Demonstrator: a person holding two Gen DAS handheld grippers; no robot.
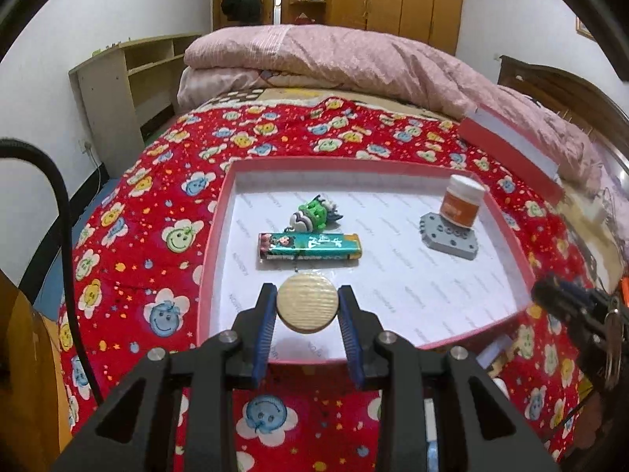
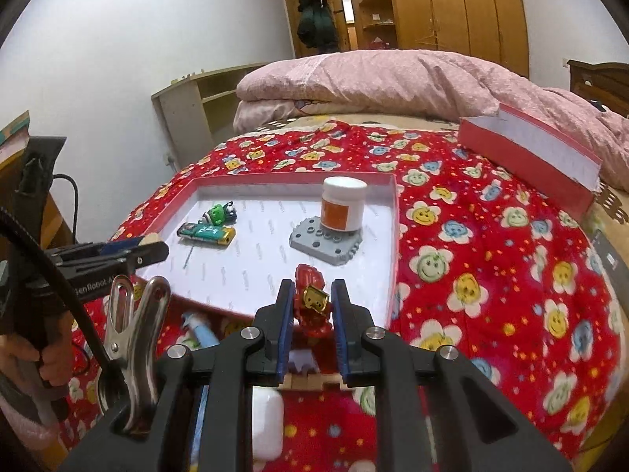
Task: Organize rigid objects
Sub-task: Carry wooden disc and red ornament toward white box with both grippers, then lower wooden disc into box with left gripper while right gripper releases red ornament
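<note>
My left gripper (image 1: 307, 306) has its fingers clamped on a round wooden disc (image 1: 307, 302), held over the near edge of the red-rimmed tray (image 1: 212, 236) on the bed. My right gripper (image 2: 313, 302) is closed on a red and gold toy figure (image 2: 313, 302) above the tray's near right corner. Inside the tray: a green figurine (image 1: 316, 214), a teal lighter (image 1: 309, 247) just before it, and a white-capped orange jar (image 1: 462, 202) standing on a grey perforated block (image 1: 449, 236).

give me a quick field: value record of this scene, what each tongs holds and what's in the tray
left tongs: shut on round wooden disc, over tray's near edge
right tongs: shut on red figurine
tray: red-rimmed, white floor, on flowered bedspread
in tray: green toy, teal lighter, white jar on grey plate
lid: leaning against the pink quilt
</note>
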